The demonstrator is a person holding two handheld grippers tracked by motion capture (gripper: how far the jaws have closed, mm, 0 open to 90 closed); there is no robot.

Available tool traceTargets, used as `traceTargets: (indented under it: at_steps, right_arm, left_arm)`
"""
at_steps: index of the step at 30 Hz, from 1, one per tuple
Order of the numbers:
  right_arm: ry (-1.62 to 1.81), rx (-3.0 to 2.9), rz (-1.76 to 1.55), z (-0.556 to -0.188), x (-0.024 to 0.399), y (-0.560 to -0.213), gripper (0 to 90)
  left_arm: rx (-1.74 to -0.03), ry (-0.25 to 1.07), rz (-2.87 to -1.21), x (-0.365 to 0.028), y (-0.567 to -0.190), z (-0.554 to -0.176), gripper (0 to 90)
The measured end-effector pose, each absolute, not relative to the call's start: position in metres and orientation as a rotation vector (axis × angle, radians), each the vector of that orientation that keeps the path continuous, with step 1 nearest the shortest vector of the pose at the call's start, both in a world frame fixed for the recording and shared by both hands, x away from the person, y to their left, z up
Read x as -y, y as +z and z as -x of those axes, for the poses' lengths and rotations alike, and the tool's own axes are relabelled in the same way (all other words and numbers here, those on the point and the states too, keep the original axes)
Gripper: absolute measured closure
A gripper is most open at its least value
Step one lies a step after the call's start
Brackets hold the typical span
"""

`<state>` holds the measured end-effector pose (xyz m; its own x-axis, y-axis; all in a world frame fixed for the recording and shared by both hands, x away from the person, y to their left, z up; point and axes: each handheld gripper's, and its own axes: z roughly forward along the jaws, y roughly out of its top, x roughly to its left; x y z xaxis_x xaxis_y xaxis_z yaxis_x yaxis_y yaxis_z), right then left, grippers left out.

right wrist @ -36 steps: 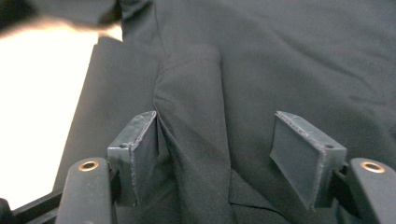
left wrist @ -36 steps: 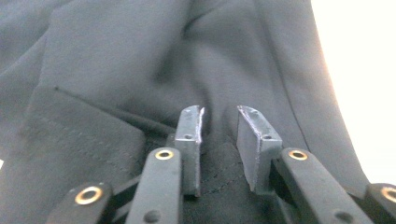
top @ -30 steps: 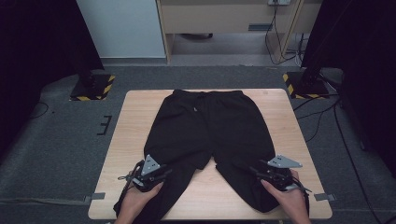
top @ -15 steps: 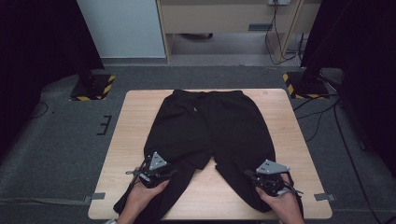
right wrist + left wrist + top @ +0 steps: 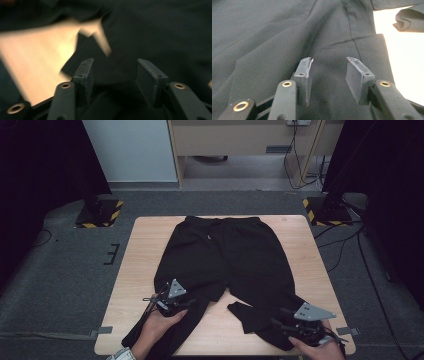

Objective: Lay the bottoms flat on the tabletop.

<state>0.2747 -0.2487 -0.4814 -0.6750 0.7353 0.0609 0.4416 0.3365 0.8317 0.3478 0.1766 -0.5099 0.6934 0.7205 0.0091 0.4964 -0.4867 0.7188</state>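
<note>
Black trousers (image 5: 225, 255) lie flat on the wooden table (image 5: 150, 250), waistband at the far side. My left gripper (image 5: 187, 302) hovers over the left leg near the knee. Its jaws have just been opening and stand apart above the cloth (image 5: 274, 37), the left gripper (image 5: 329, 72) gripping nothing. My right gripper (image 5: 277, 324) is at the near right edge over the right leg's lower part. Its jaws have just been opening; the right gripper (image 5: 115, 75) is open, with dark fabric (image 5: 162, 32) below it. The right leg's hem (image 5: 245, 312) lies turned inward; it is also the hem (image 5: 409, 21) at upper right in the left gripper view.
Bare wood of the table (image 5: 402, 65) shows between the two legs, and the table (image 5: 37, 65) lies left of the right jaws. Stands with yellow-black bases (image 5: 97, 215) (image 5: 327, 212) sit on the floor beyond the far corners. Cables (image 5: 345, 245) run along the right side.
The right gripper has drawn back toward the near right corner with its jaws apart. The right leg's end now lies bunched inward on the wood. The left gripper has edged slightly right.
</note>
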Motion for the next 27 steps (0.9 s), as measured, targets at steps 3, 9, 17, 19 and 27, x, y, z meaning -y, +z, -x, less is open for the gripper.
traceTargets:
  at_steps: [3,9,17,19,27]
  right_arm:
    - [1.274,-2.128,-1.173,-0.287,0.259,-0.473,38.6]
    - [0.981,-2.12,-1.256,-0.316,0.232,-0.506,57.3]
    - [0.948,-2.233,-1.278,-0.321,0.212,-0.527,61.4]
    - [0.99,-2.282,-1.296,-0.319,0.212,-0.525,53.1]
    - [0.916,-2.371,-1.228,-0.306,0.213,-0.522,53.4]
  left_arm:
    - [-0.936,0.41,-2.179,-0.179,-0.51,-0.348,53.7]
    - [-0.943,0.412,-2.184,-0.179,-0.51,-0.349,53.2]
    - [-0.959,0.41,-2.18,-0.181,-0.511,-0.35,52.6]
    - [-0.959,0.41,-2.182,-0.181,-0.511,-0.35,52.2]
    - [-0.961,0.418,-2.184,-0.182,-0.511,-0.35,51.5]
